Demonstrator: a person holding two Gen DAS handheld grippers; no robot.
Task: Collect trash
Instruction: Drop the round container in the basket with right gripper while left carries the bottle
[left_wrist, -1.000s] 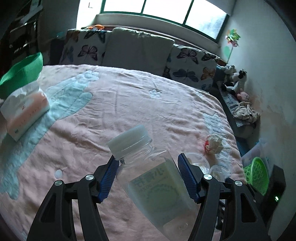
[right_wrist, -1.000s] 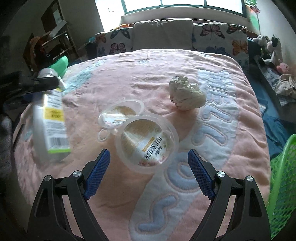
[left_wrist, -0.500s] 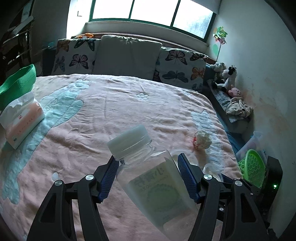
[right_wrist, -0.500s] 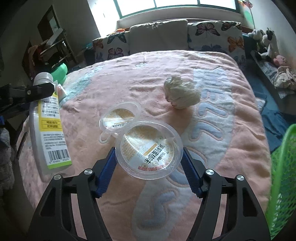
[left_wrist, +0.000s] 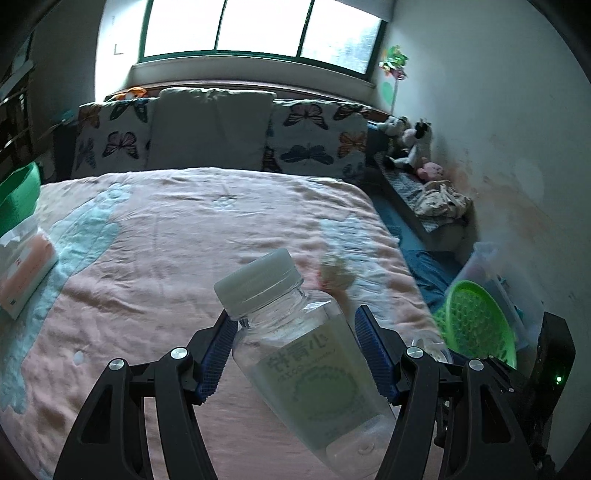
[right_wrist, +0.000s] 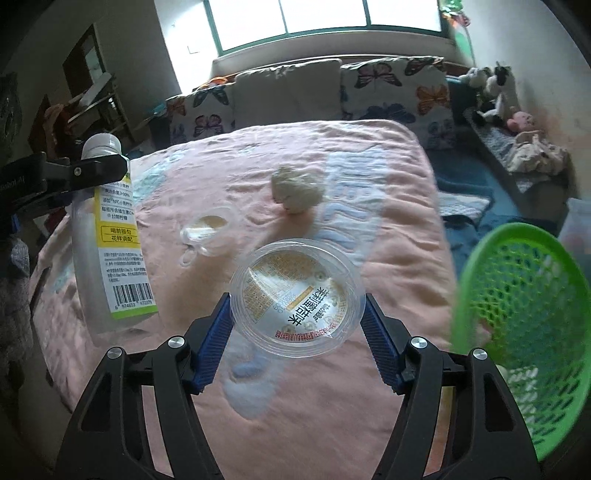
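My left gripper (left_wrist: 295, 354) is shut on a clear plastic bottle (left_wrist: 303, 354) with a white cap, held tilted above the pink bedspread; the bottle also shows at the left of the right wrist view (right_wrist: 110, 236). My right gripper (right_wrist: 297, 332) is shut on a clear round plastic cup (right_wrist: 297, 291) with a printed base, lifted off the bed. A crumpled paper ball (right_wrist: 295, 188) and a clear lid (right_wrist: 208, 229) lie on the bedspread beyond it. A green mesh basket (right_wrist: 532, 317) stands at the right, off the bed's edge; it also shows in the left wrist view (left_wrist: 476, 321).
A tissue pack (left_wrist: 22, 258) and a green item (left_wrist: 18, 192) lie at the bed's left side. Butterfly pillows (left_wrist: 314, 147) line the headboard. Stuffed toys (left_wrist: 410, 144) and clothes sit on a bench by the right wall. The bed's right edge drops to a blue floor mat (right_wrist: 465, 184).
My right gripper closed on the clear cup and lifted it toward the green basket. My left gripper raised the bottle higher and swung right, so the basket looms larger.
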